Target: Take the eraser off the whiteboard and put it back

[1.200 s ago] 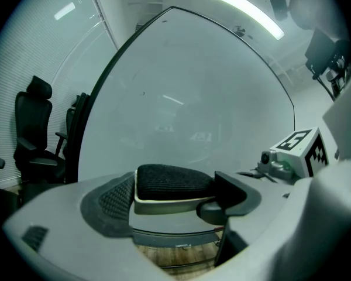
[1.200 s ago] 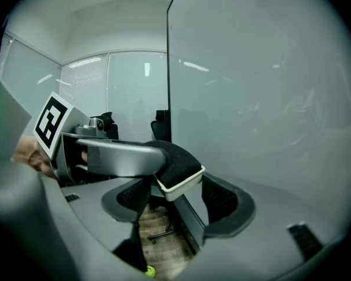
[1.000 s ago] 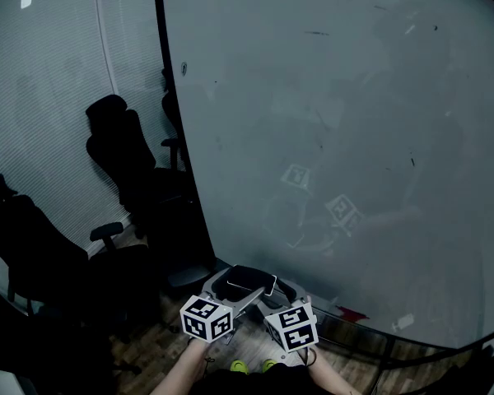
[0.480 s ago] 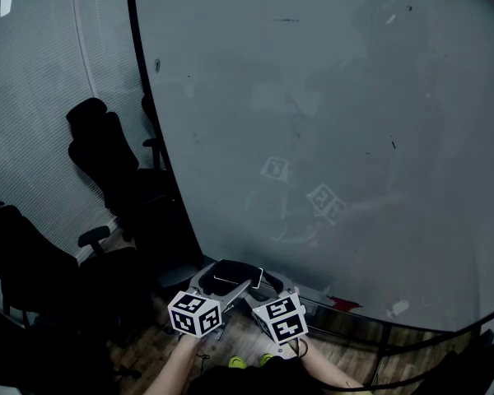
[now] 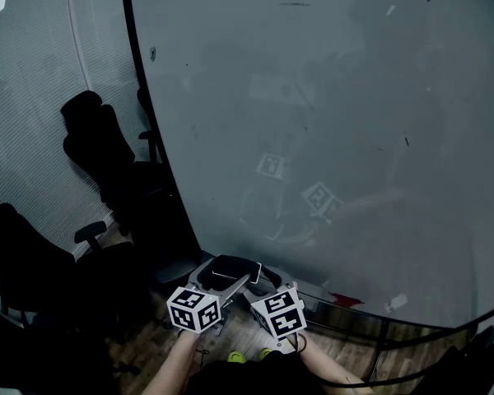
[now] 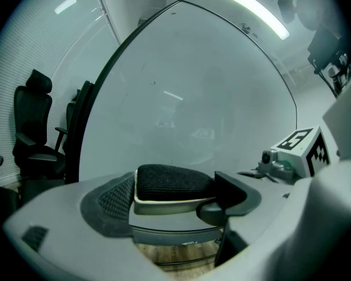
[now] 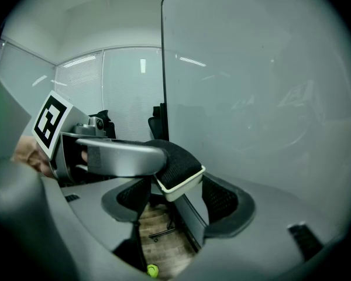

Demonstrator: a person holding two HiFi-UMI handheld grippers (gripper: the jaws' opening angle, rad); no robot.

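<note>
Little had shifted: my left gripper (image 6: 176, 193) still clamped the eraser (image 6: 172, 181) at six o'clock, off the whiteboard (image 5: 329, 97). The right gripper (image 7: 178, 202) gaped wide, holding nothing. Only putting it back remained.

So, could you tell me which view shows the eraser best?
The left gripper view: the eraser sits large between the jaws. The right gripper view half hides it behind a jaw; the head view shows it small, dark.

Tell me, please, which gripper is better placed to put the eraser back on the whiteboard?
Left, probably: the left gripper is clamped on the eraser, facing the whiteboard; the right gripper stands open.
</note>
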